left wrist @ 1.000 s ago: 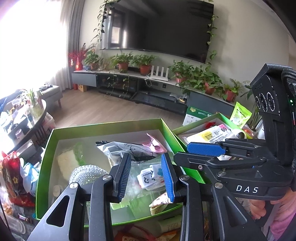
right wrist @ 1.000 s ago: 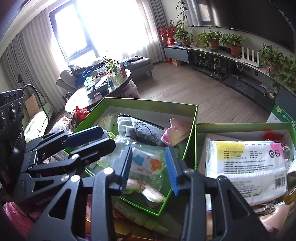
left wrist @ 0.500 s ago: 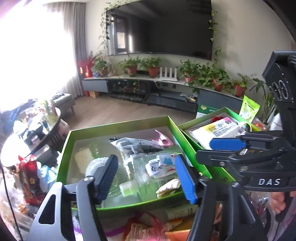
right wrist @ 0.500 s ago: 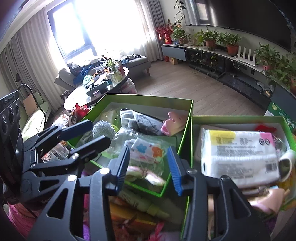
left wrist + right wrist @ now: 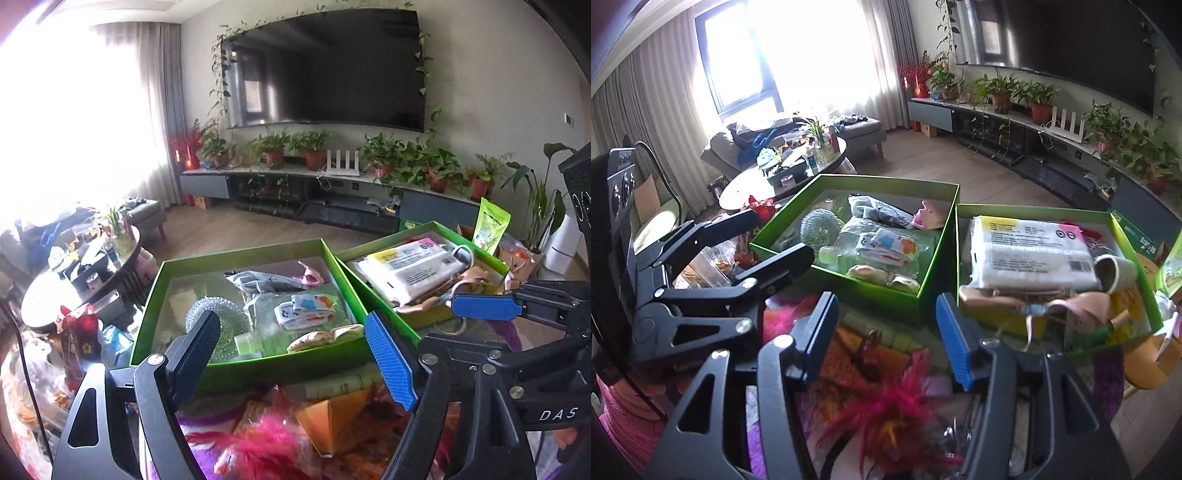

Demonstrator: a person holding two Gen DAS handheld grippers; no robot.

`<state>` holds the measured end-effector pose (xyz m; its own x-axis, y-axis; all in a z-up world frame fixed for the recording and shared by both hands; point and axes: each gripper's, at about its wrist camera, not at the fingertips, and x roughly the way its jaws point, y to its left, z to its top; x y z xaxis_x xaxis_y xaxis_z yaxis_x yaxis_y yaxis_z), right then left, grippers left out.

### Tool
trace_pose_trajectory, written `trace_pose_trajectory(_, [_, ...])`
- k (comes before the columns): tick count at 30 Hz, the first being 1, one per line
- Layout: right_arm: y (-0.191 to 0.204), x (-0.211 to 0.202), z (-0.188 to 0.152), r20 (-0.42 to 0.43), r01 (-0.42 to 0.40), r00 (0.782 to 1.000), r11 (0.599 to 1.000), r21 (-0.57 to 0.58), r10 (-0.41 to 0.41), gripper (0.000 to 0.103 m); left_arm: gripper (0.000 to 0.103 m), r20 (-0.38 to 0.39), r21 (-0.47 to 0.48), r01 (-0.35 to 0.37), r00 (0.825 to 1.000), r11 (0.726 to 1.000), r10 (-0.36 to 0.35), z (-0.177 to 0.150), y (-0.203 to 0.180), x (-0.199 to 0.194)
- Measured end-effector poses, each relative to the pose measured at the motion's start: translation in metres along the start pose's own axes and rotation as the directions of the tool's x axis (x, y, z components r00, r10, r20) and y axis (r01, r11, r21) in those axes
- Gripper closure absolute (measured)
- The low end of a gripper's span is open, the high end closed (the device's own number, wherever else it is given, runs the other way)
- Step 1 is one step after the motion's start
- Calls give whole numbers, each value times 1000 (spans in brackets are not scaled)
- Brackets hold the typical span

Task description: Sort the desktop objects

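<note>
Two green boxes stand side by side on the table. The left box (image 5: 236, 365) (image 5: 925, 273) holds a metal scourer (image 5: 818, 225), a grey pouch, a pink clip and a clear bag of patterned cloth (image 5: 886, 245). The right box (image 5: 428, 317) (image 5: 1115, 218) holds a white tissue pack (image 5: 1030, 254), a cup (image 5: 1117, 271) and ribbons. My left gripper (image 5: 291, 354) is open and empty, held before the left box. My right gripper (image 5: 886, 336) is open and empty above loose items at the table front, among them a pink feather (image 5: 897, 402) and an orange paper piece (image 5: 332, 413).
A pale green tube (image 5: 340, 384) lies before the left box. A round coffee table (image 5: 783, 173) with clutter stands at the left, beyond it a sofa. A TV cabinet (image 5: 325, 195) with potted plants lines the far wall. A green snack bag (image 5: 491, 225) stands behind the right box.
Both grippers have pulled back and up from the left box, and their jaws have opened wider. The loose items at the table front have come into view.
</note>
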<state>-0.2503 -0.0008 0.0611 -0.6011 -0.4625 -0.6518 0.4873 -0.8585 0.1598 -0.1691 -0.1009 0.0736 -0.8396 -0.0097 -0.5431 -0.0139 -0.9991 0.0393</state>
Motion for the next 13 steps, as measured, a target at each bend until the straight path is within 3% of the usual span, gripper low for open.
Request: trace_pose_trajectory(13, [12, -31, -10, 32, -36, 999, 999, 19, 36, 43, 22, 45, 6, -30, 999, 1000, 29, 1, -7, -44])
